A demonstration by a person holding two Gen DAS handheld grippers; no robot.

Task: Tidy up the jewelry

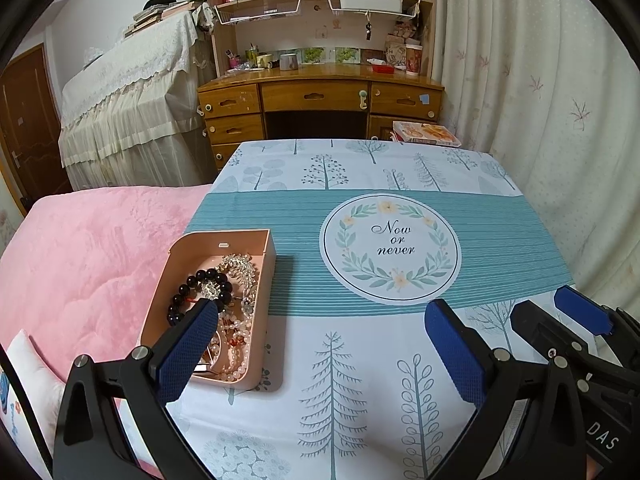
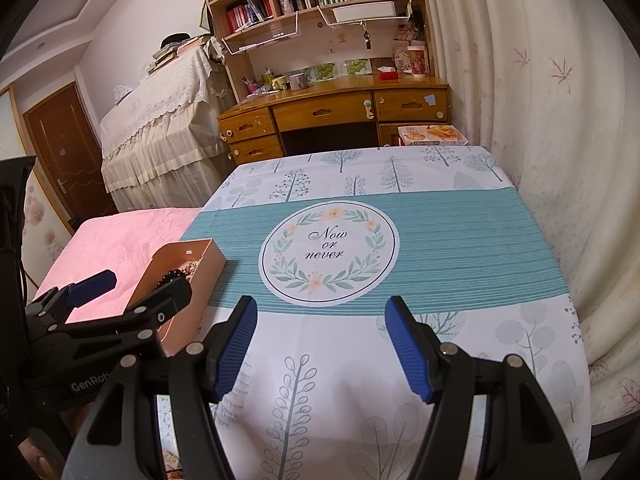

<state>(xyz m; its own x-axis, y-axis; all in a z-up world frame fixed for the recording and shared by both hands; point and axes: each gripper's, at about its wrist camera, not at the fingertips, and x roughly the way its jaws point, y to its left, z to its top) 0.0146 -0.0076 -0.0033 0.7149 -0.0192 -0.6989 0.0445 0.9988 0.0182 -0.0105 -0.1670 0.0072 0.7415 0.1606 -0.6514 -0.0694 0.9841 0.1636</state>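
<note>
Both tools are released, jaws spread wide above the near part of the table (image 1: pixel 360 360). The left tool (image 1: pixel 320 320) has its left finger over the near end of the pink box (image 1: pixel 269 256); the right tool (image 2: pixel 322 320) hovers right of it. The box sits at the table's left edge, holding a black bead bracelet (image 1: pixel 200 288), pearls (image 1: pixel 236 344) and silver pieces (image 1: pixel 240 266). Left of it lies a pink bed (image 1: pixel 88 248); far behind, a desk (image 1: pixel 320 92).

Soft, even indoor light; sharp focus throughout. A short shadow falls right of the pink box (image 1: pixel 224 304). Fisheye bends the edges; corners are black.
</note>
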